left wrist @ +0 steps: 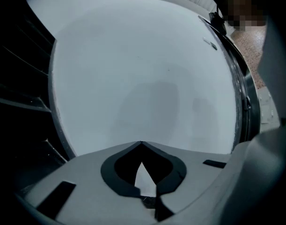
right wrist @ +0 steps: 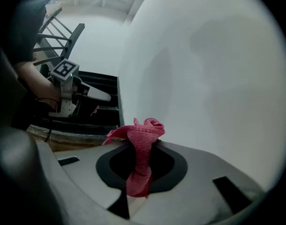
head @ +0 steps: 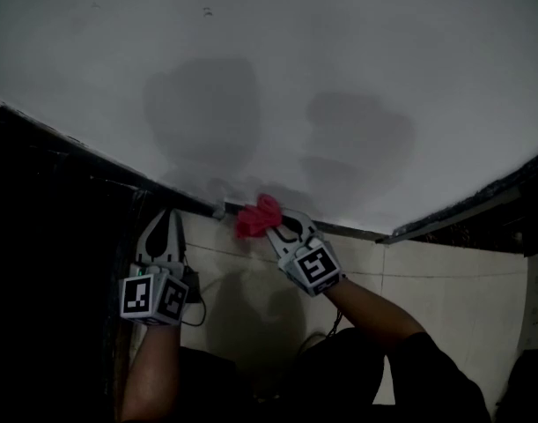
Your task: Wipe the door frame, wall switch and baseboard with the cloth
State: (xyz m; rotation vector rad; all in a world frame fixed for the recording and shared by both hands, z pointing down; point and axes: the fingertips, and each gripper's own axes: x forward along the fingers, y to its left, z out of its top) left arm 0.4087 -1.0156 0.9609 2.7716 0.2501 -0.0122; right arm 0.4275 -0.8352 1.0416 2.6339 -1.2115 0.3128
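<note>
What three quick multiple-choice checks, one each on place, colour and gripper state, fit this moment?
1. Where is the cloth?
A. lying dropped and loose
B. at the foot of the wall, by the baseboard
C. folded in a bucket

2. What colour is it?
A. red
B. blue
C. white

3. How is the left gripper?
A. shut on the cloth
B. wide open
C. shut, with nothing in it

Answers:
1 B: the head view shows the right gripper holding it at the wall's foot.
2 A: it shows red in both the head view and the right gripper view.
3 C: in the left gripper view the jaw tips meet with nothing between them.
</note>
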